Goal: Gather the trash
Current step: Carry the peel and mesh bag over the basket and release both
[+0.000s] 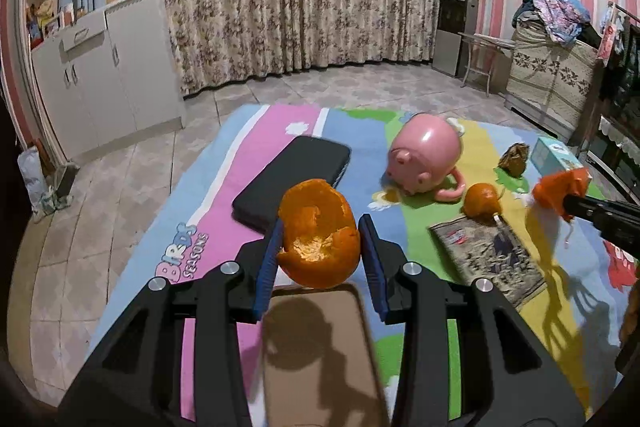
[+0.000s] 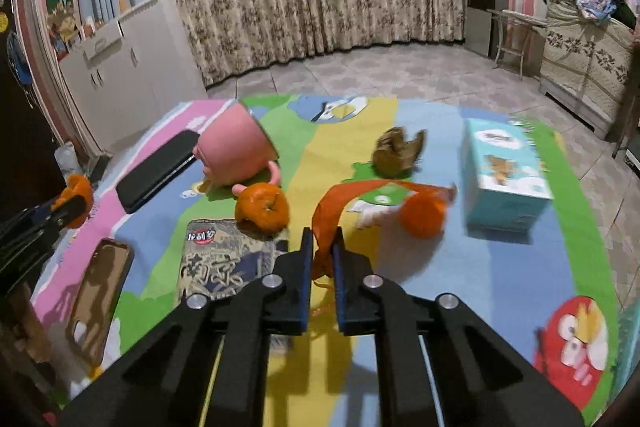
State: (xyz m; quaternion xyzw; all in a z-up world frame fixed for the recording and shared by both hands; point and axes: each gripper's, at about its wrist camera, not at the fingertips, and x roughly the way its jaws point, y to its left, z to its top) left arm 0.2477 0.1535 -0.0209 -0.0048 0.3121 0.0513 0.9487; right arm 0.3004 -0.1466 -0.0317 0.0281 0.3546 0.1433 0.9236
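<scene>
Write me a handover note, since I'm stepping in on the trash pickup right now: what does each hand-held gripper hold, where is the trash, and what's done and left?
Left hand-held gripper: closed on a hollow orange peel shell, lifted above the colourful play mat.
Right hand-held gripper: shut on an orange net bag with a round orange lump in its far end, blurred.
Still on the mat: a whole orange fruit, a flat printed snack wrapper, a crumpled brown paper scrap.
Done: two pieces picked up. No bin visible.
Left: deposit both, then collect the rest.
</scene>
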